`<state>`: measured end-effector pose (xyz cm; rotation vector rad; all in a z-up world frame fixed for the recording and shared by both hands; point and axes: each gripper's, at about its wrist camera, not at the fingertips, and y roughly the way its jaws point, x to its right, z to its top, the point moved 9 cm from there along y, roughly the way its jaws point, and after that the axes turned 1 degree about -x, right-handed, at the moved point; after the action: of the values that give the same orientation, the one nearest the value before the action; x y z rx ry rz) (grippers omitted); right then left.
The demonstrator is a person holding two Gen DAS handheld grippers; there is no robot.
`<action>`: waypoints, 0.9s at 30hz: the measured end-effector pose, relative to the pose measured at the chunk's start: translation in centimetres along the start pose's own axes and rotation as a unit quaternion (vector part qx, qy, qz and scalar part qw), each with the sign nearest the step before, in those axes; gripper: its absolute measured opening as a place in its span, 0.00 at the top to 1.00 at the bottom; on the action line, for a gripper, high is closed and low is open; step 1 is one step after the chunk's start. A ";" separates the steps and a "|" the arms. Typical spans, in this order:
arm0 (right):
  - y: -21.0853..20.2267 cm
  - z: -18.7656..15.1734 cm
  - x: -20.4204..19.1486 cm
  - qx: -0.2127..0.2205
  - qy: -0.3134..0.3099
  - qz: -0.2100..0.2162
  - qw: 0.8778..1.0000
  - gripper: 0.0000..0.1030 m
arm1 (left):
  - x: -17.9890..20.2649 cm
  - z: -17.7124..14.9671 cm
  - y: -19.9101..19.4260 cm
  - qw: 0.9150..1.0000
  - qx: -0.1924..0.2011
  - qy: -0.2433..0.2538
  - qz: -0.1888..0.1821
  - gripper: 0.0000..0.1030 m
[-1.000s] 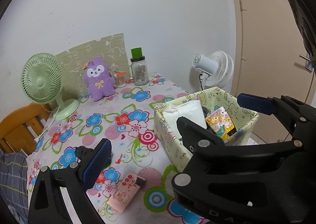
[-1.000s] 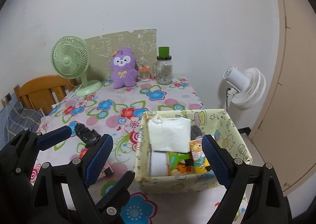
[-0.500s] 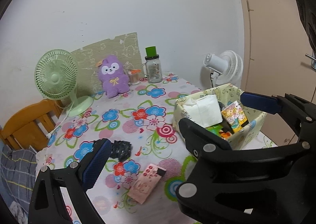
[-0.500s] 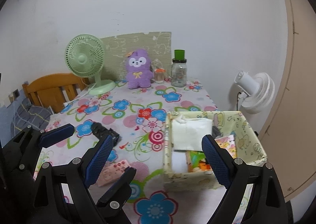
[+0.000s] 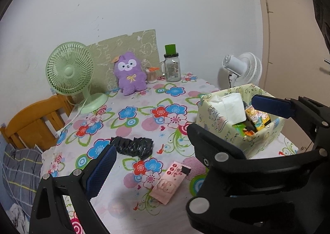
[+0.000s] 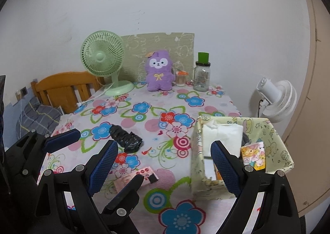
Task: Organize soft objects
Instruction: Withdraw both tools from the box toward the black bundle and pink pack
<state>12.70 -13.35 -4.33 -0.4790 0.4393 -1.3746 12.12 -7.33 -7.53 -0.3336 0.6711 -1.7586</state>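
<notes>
A purple plush toy [image 5: 130,75] [image 6: 158,73] sits upright at the back of the flowered table. A crumpled black soft bundle [image 5: 132,147] [image 6: 125,139] lies mid-table, and a flat pink pack [image 5: 169,182] [image 6: 142,176] lies nearer me. On the right stands a pale fabric basket [image 5: 216,114] [image 6: 206,188] holding a white tissue pack [image 6: 222,135] and colourful packets. My right gripper [image 6: 165,145] hovers open and empty, with the basket's left wall in front of it. My left gripper [image 5: 165,164] is open and empty, near the pink pack. The right gripper hides its right finger.
A green desk fan [image 5: 70,69] stands at the back left, and a glass jar with a green lid [image 5: 172,67] beside the plush. A white fan [image 5: 241,69] is beyond the table's right edge. A wooden headboard [image 5: 31,122] and bedding lie left.
Both grippers have drawn back and shifted left. The basket slid to the right in both views, and the black bundle and pink pack came fully into view. Both jaws stayed wide.
</notes>
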 end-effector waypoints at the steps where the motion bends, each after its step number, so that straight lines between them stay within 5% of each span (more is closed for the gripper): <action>1: 0.1 -0.1 -0.2 -0.002 -0.001 0.001 1.000 0.10 | -0.2 -0.1 0.1 1.000 -0.001 -0.002 0.001 0.03; 17: 3.6 -1.8 -2.4 -0.028 -0.012 0.007 0.999 0.10 | -2.8 -2.8 3.4 0.999 -0.035 -0.021 0.004 0.05; 27: 6.2 -3.5 -3.1 -0.055 -0.018 0.011 0.998 0.20 | -3.7 -4.8 5.8 0.998 -0.062 -0.027 0.000 0.05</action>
<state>15.34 -9.71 -10.62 -0.5865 0.4903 -1.3222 15.15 -3.51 -14.34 -0.4645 0.7435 -1.7066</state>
